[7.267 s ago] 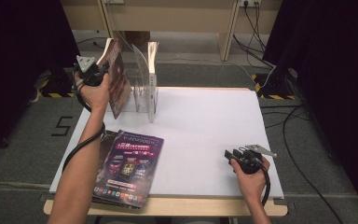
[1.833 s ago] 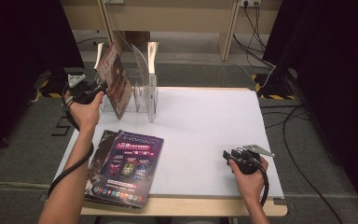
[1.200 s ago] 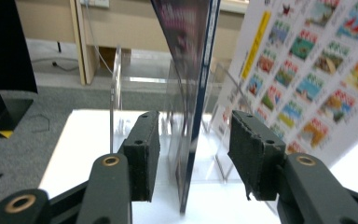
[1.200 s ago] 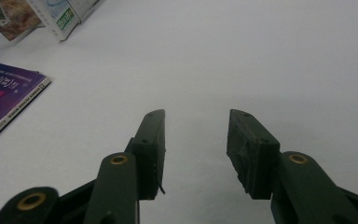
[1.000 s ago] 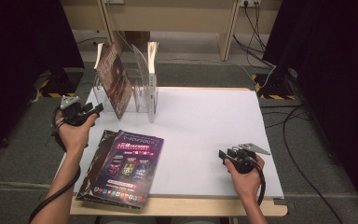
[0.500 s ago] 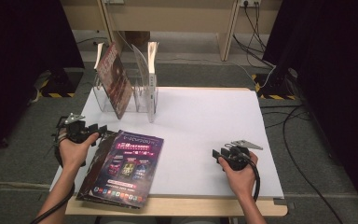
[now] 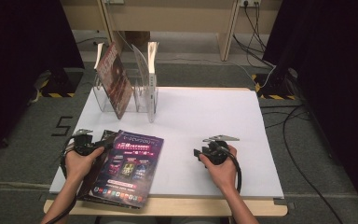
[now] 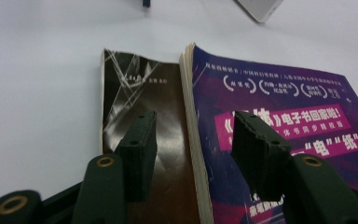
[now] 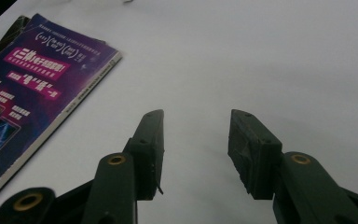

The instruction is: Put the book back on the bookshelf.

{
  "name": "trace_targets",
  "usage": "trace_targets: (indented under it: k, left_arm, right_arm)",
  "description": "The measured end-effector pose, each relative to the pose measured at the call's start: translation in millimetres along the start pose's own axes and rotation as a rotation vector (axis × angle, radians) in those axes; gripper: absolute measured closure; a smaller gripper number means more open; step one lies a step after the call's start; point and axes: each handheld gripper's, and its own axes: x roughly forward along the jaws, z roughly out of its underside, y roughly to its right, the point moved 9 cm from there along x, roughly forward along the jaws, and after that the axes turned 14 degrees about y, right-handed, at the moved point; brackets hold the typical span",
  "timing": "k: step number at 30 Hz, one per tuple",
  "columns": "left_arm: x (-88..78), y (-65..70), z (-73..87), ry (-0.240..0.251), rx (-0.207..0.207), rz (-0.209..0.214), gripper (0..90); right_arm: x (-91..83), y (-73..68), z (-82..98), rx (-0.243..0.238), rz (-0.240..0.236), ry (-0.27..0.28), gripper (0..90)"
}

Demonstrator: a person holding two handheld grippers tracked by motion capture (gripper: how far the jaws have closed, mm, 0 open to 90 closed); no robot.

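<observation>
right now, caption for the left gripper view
Open left gripper poised over the spine edge of a purple magazine stacked on a dark brown book.

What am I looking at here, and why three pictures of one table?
No machine: a person works with hand-held tongs. One picture looks down from above; the other two come from small cameras riding on each tool. The left tongs sit at the edge of the purple magazine, which lies on a darker booklet; their jaws have just been opening and straddle the magazine's edge without pressing it. The right tongs are open over bare white table, holding nothing. At the back stands a clear file rack with one magazine already in it.
</observation>
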Motion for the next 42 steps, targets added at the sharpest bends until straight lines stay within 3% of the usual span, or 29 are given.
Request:
trace_targets:
  k: [3,15,31,42]
  left_arm:
    - [-0.6,0.7,4.7,-0.01,-0.006,0.008,49.8]
    - [-6.3,6.2,17.2,-0.039,-0.036,0.048,50.1]
    - [-7.9,19.0,23.3,-0.063,-0.01,0.078,51.1]
    - [-12.4,20.5,26.2,-0.07,0.002,0.069,52.0]
  right_arm:
    - [8.6,-9.2,-0.7,-0.019,-0.02,-0.017,56.0]
    - [34.8,-44.2,4.7,-0.006,-0.087,-0.096,55.3]
    - [68.5,-87.5,7.6,-0.035,-0.167,-0.176,54.7]
    - [84.1,-102.7,16.6,0.015,-0.195,-0.227,53.7]
